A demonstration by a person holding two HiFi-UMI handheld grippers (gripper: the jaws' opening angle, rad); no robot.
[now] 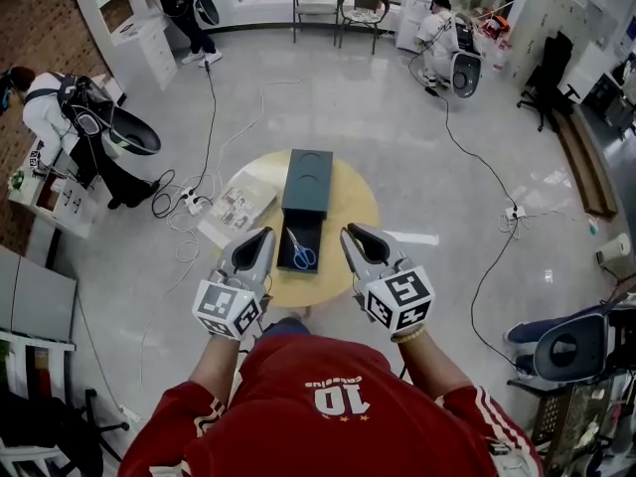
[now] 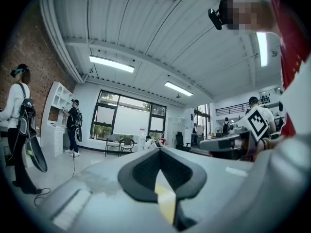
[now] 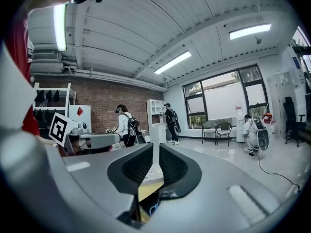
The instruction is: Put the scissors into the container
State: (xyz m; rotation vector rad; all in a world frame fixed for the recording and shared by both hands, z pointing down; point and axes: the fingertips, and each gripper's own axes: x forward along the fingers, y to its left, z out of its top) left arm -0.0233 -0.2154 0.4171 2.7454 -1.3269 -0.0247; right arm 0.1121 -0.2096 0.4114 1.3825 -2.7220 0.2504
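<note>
The left gripper (image 1: 260,235) hangs over the near edge of the table (image 1: 353,202), tips forward and fingers pressed together on nothing; its own view looks out across the room rather than down, so it seems parked, not reaching. Just right of it, at the middle of the table, lie the scissors (image 1: 301,252), blue handles toward the person, on a dark low part that butts against the container (image 1: 307,179). I cannot tell whether that part is an open tray of the container or a lid laid beside it, so whether the task is done or yet to start stays open. The right gripper (image 1: 350,232) mirrors the left on the other side, jaws a thin slit apart and empty. Flanking the scissors like this likely leaves either side free to reach them
</note>
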